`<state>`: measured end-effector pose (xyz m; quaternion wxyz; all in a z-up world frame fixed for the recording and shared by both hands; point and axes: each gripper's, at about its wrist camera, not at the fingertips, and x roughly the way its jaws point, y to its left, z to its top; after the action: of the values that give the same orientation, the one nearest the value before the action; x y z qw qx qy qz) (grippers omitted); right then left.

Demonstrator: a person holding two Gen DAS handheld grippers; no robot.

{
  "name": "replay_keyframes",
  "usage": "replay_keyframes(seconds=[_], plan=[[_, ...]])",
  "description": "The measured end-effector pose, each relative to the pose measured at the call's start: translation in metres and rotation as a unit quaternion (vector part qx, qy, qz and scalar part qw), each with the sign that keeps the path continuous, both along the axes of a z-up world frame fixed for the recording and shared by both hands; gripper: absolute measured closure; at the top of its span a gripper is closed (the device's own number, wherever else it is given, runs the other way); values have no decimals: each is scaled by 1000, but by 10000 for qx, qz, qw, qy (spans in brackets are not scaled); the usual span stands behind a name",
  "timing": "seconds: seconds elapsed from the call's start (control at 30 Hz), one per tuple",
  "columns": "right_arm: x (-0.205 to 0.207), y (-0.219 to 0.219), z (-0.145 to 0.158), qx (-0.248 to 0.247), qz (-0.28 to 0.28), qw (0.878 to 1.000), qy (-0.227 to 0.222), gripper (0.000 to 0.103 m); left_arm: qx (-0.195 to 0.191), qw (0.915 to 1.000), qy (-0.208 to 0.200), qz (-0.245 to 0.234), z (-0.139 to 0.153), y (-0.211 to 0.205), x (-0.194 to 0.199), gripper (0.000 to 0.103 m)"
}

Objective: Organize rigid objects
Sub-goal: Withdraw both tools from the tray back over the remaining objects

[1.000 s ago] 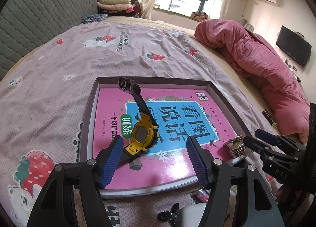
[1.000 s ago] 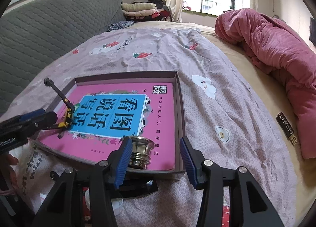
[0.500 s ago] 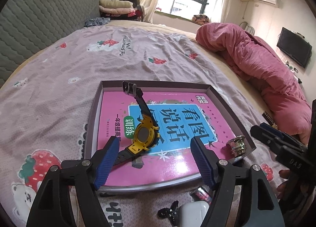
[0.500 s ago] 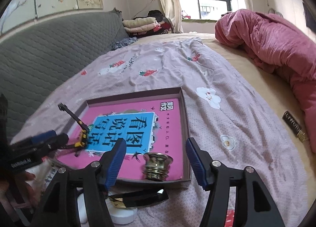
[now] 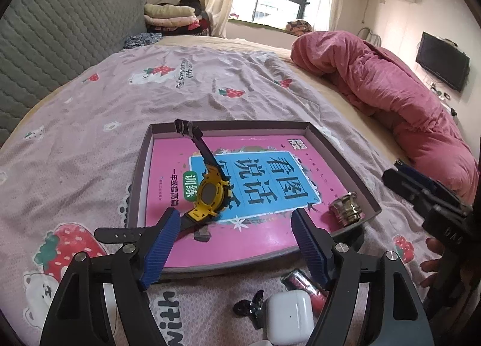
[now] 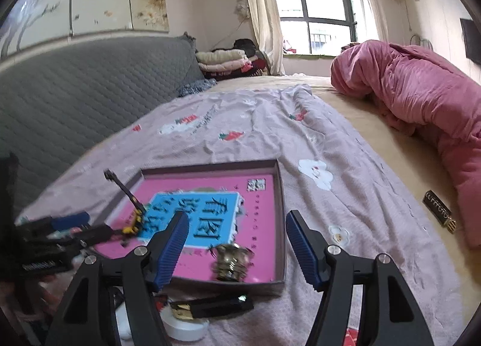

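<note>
A shallow box tray [image 5: 136, 183] lined with a pink book lies on the bed. A yellow and black watch [image 5: 210, 192] lies across its left part, one strap over the near rim. A small metal knob [image 5: 345, 206] stands in the tray's near right corner; it also shows in the right wrist view [image 6: 231, 260]. My left gripper [image 5: 236, 246] is open and empty, just short of the tray's near edge. My right gripper [image 6: 237, 245] is open and empty, raised above and behind the knob. A white earbud case [image 5: 290, 314], a red tube [image 5: 303, 284] and a black clip [image 5: 248, 307] lie on the sheet below the tray.
A black and gold bar [image 6: 210, 305] and a white round item [image 6: 186, 328] lie near the tray. A small dark tag [image 6: 439, 215] lies at the right. A rolled pink quilt [image 5: 390, 96] fills the right side. A grey headboard [image 6: 75, 90] is at the left.
Both grippers have pulled back and upward from the tray. The right gripper, earlier around the metal knob, is now clear of it. Watch and knob have stayed in the tray.
</note>
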<state>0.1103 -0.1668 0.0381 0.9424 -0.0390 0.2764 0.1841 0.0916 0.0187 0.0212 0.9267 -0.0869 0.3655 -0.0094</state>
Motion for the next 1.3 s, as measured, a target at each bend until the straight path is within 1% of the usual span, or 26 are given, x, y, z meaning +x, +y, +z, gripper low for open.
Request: replay_keyframes(seconds=[0.17, 0.27, 0.53, 0.73, 0.93, 1.1, 1.3], plan=[[-6, 2, -2, -85, -12, 10000, 32, 36, -26, 10000, 94, 4, -2, 3, -7, 25], [-12, -3, 2, 22, -81, 9999, -59, 36, -29, 10000, 83, -22, 1, 4, -11, 25], [-19, -15, 8, 94, -323, 9994, -38, 36, 6, 10000, 56, -62, 8, 5, -28, 25], [-28, -14, 10, 28, -272, 9996, -58, 36, 22, 9999, 69, -107, 12, 4, -39, 25], [-35, -10, 11, -11, -228, 9997, -16, 36, -125, 9998, 164, -40, 10, 4, -50, 25], [-41, -8, 13, 10, -192, 9998, 21, 36, -44, 9996, 264, -127, 7, -2, -58, 25], [-49, -4, 12, -150, -190, 9997, 99, 36, -42, 9993, 338, -176, 7, -5, -64, 25]])
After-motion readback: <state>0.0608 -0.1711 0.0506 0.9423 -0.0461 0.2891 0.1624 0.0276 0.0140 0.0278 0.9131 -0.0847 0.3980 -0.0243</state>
